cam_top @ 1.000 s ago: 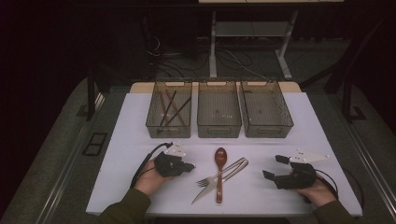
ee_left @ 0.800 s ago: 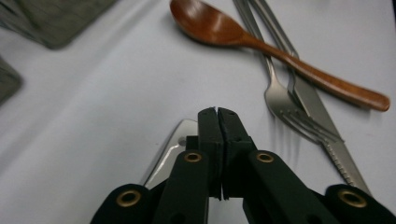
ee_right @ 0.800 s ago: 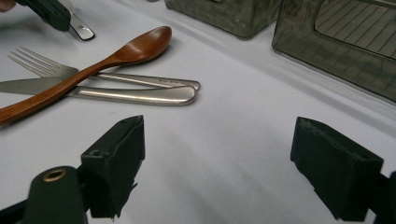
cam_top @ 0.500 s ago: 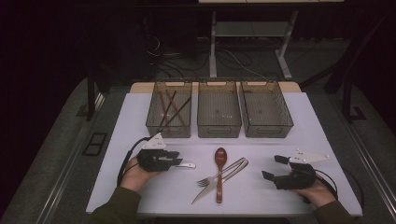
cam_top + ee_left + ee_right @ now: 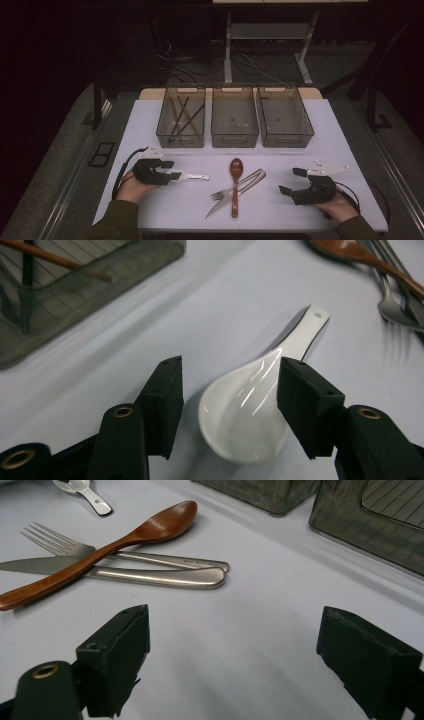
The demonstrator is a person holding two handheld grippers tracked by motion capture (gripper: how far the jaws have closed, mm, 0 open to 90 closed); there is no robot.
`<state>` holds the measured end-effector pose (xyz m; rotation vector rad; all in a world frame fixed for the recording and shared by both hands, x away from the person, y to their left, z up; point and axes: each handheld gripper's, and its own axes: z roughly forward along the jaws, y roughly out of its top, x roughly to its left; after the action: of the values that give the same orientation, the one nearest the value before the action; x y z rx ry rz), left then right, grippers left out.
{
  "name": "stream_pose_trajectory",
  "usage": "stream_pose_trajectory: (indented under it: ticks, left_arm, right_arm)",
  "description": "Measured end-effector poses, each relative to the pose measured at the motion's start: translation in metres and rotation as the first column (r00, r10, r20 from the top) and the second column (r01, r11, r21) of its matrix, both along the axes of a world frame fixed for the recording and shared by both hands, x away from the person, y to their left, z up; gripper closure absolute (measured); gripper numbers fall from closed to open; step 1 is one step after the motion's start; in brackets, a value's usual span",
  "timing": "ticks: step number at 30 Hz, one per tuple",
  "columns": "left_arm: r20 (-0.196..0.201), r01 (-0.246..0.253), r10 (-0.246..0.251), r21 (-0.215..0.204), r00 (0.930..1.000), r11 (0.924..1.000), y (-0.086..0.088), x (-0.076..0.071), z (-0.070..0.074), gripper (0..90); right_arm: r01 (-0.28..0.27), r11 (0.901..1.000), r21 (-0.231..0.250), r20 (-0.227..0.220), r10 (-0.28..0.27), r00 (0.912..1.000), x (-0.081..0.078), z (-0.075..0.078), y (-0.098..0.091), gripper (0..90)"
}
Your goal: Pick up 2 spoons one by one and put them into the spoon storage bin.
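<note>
High view: white table, three grey bins at the far side. Landmark = wooden spoon, lying mid-table, nearer the person than the middle bin. Fork and knife lie crossed under it. White ceramic spoon sits on the table left of the wooden spoon, apart from it, handle end toward it. Left gripper is at its bowl end. Right gripper rests right of the wooden spoon, well apart. Left bin holds dark sticks, likely chopsticks.

Left gripper view: jaws have just been opening, now about half spread. Ceramic spoon bowl lies between the pads. Left pad is clear of it; the right pad overlaps the bowl's rim in the picture, contact can't be confirmed. Spoon lies flat on the table, looks released, not gripped.

Right gripper view: jaws wide, nothing between them. Wooden spoon, fork and knife ahead; ceramic spoon handle beyond them.

Handling judgement: glazed ceramic, so stiff, slippery, chips if dropped, heavier than it looks. Bowl is wide and curved, pads will slide. Better hold: across the flat handle near the neck, pads on its side edges, firm squeeze, lift low.
</note>
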<state>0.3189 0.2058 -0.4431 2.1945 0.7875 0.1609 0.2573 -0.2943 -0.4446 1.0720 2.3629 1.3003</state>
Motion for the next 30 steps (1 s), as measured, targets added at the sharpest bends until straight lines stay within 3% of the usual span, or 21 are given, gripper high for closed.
stream_pose_trajectory:
  ticks: [1, 6, 9, 13, 20, 24, 30]
  left_arm:
    - [0.005, 0.017, -0.017, 0.026, 0.9998, 0.9995, 0.001, 0.001, 0.000, 44.5]
    - [0.000, 0.045, -0.045, 0.067, 0.9990, 0.9968, -0.002, -0.003, -0.001, 48.5]
    - [-0.003, 0.065, -0.064, 0.062, 0.9979, 0.9960, -0.003, -0.004, -0.001, 53.5]
    - [-0.034, 0.105, -0.103, 0.052, 0.9941, 0.9931, -0.003, -0.006, 0.000, 65.0]
    - [-0.019, 0.132, -0.132, 0.059, 0.9911, 0.9894, 0.000, -0.008, 0.005, 78.6]
    - [-0.021, 0.127, -0.126, 0.059, 0.9918, 0.9902, -0.001, -0.010, 0.006, 80.5]
    - [0.008, 0.111, -0.112, 0.065, 0.9937, 0.9916, -0.003, -0.009, 0.007, 80.8]
  right_arm:
    - [0.000, 1.0000, -0.001, 0.000, 0.000, 1.0000, 0.000, 0.000, 0.000, 13.9]
    - [-0.001, 1.0000, -0.003, 0.001, 0.001, 1.0000, 0.000, 0.000, 0.000, 13.9]
    - [0.001, 1.0000, -0.008, 0.001, -0.001, 1.0000, 0.000, 0.000, 0.000, 13.9]
    - [0.000, 0.9999, -0.013, 0.003, 0.000, 1.0000, 0.000, 0.000, 0.001, 13.9]
    - [-0.001, 0.9999, -0.014, 0.004, 0.001, 1.0000, 0.000, 0.000, 0.001, 14.0]
    - [0.000, 0.9999, -0.013, 0.005, 0.001, 1.0000, 0.000, 0.000, 0.001, 13.9]
    - [0.001, 1.0000, -0.004, 0.012, -0.001, 0.9999, -0.001, 0.001, 0.002, 13.9]
